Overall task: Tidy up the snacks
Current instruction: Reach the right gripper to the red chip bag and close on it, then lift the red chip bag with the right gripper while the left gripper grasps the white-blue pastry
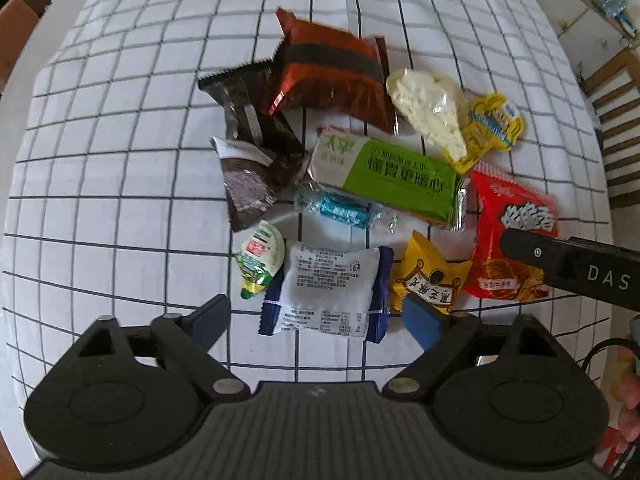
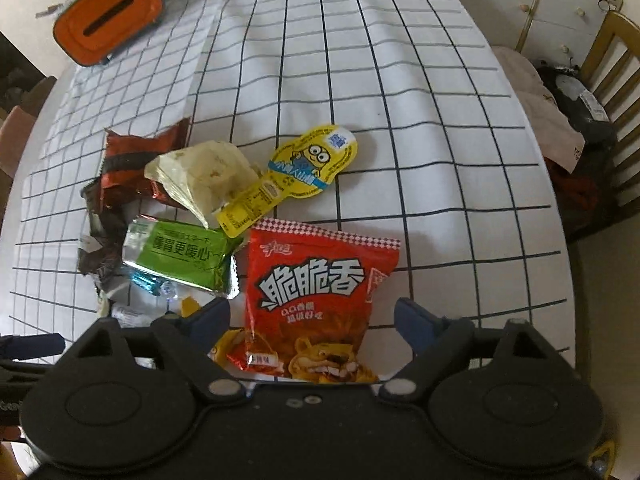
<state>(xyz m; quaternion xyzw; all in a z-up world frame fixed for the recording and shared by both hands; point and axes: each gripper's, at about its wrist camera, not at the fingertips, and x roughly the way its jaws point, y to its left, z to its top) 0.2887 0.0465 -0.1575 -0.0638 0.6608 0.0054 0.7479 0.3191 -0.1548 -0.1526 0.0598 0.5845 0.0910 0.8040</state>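
Between the right gripper's (image 2: 312,316) wide jaws lies the red snack bag (image 2: 320,304); the left gripper (image 1: 316,316), jaws wide too, straddles a white-and-blue packet (image 1: 328,292) on the tabletop (image 2: 440,152). Picking stage; next, lower and close.

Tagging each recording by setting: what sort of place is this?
Probably a home dining area: a checked tablecloth covers the table, wooden chairs stand beside it, and a white drawer cabinet sits behind.
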